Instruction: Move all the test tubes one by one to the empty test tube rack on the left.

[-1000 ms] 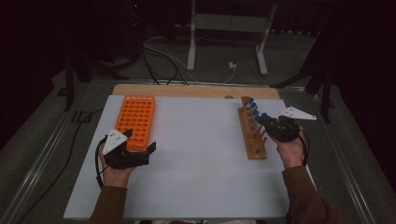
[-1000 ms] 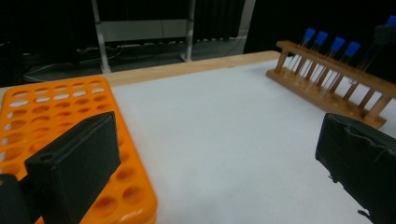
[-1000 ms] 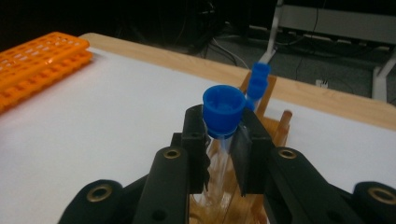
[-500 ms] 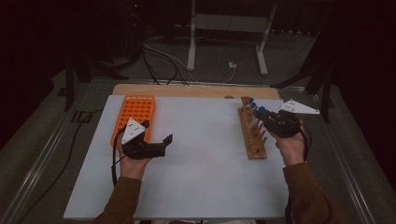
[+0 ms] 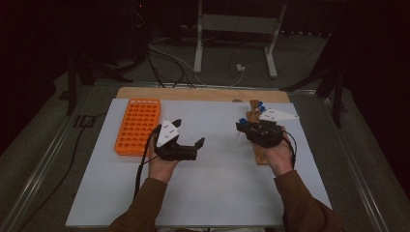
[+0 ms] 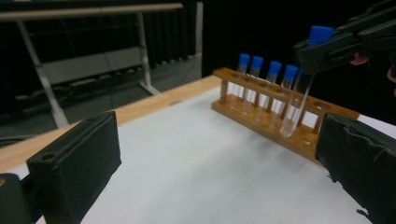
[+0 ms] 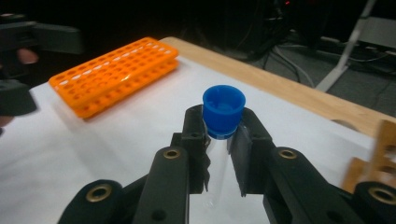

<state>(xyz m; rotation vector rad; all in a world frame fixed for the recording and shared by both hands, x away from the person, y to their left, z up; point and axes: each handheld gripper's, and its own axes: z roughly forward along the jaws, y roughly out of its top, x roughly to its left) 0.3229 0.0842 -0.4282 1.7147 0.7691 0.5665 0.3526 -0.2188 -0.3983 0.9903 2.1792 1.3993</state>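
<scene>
Person's L gripper (image 5: 186, 140), near table centre, jaws wide apart and empty; it has shifted right, away from the orange rack (image 5: 138, 125), toward the other hand. R gripper (image 7: 223, 135) is clamped just under the blue cap of a clear test tube (image 6: 299, 100), now lifted clear of the wooden rack (image 6: 280, 123) behind it, where four capped tubes remain. Likely a handover or transfer to orange rack. No readable labels or writing.

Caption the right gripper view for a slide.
Right gripper clamps a blue-capped test tube above the white table, orange rack beyond.
</scene>
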